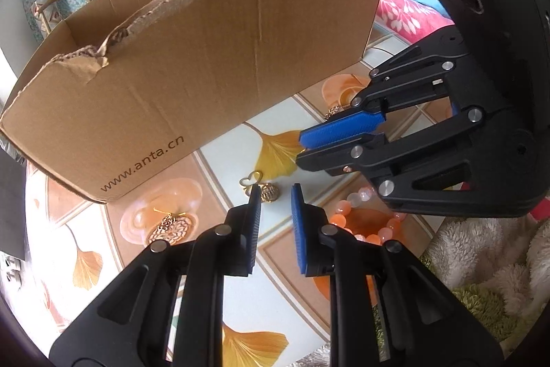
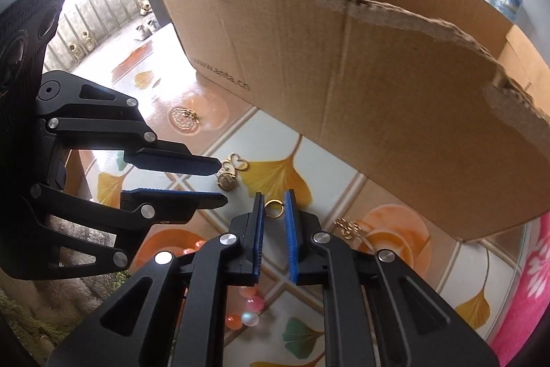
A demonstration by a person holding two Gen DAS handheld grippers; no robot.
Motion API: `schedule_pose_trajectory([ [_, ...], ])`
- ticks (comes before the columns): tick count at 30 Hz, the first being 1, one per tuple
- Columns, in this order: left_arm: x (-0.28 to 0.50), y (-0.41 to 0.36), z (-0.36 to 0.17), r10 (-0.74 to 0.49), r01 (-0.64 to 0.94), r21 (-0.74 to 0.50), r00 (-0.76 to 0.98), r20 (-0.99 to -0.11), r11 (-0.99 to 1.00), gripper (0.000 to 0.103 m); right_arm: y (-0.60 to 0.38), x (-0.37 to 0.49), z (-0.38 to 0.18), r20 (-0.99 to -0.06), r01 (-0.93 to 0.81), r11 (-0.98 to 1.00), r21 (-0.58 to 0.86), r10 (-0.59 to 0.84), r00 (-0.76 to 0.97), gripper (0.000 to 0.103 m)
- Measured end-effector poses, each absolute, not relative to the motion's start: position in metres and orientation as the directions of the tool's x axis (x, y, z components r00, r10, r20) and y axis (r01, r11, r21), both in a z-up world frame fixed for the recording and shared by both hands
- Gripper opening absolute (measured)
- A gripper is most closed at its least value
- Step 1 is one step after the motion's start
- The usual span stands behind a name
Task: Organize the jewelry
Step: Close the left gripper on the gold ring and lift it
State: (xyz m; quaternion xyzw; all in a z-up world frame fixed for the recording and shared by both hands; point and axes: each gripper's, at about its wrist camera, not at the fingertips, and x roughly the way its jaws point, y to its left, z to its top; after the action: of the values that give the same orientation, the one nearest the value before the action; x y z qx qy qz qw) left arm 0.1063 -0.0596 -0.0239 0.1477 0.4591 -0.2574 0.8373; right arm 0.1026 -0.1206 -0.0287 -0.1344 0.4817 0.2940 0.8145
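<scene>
Left gripper point(image 1: 275, 191): its jaws stand a narrow gap apart, pointing steeply down at the table. The tips straddle the heart-and-ball earring, but the right pad is apart from the ball, so no grip shows.
Right gripper point(image 2: 274, 196): nearly closed, with the blue pads meeting both sides of the gold ring. It comes in from the right in the left wrist view, its tips near the left gripper's.
Gold ring point(image 2: 275, 207): clamped between the right gripper's fingertips, low over a yellow leaf on the table.
Heart-and-ball earring point(image 1: 263, 190): lies on the table just in front of the box, at the left gripper's tips. The open heart is on the far side and the ball on the near side.
Round filigree earring point(image 1: 170, 229): flat on the table to the left of the left gripper, close to the box's near left corner.
Bead bracelet point(image 1: 361, 215): orange and white beads on the table, on the near side, partly hidden under both grippers.
Gold chain piece point(image 2: 347, 226): on the table just right of the right gripper, near the box wall.
Cardboard box point(image 1: 206, 74): open-topped with a torn near wall, standing on the far side of the jewelry; its inside cannot be seen.
Table point(image 1: 223, 153): glossy top with a ginkgo-leaf tile pattern.
Pink towel point(image 1: 405, 9): beyond the table's right edge.
</scene>
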Motion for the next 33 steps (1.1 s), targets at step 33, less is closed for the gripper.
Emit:
schedule_pose_trajectory([
  [33,0.124,-0.097,-0.033,-0.169,0.549,0.143,0.478,-0.862,0.824,0.0,-0.161,0.104,-0.031,-0.815,-0.533,0.828,0.172,0.424,0.396,0.012],
])
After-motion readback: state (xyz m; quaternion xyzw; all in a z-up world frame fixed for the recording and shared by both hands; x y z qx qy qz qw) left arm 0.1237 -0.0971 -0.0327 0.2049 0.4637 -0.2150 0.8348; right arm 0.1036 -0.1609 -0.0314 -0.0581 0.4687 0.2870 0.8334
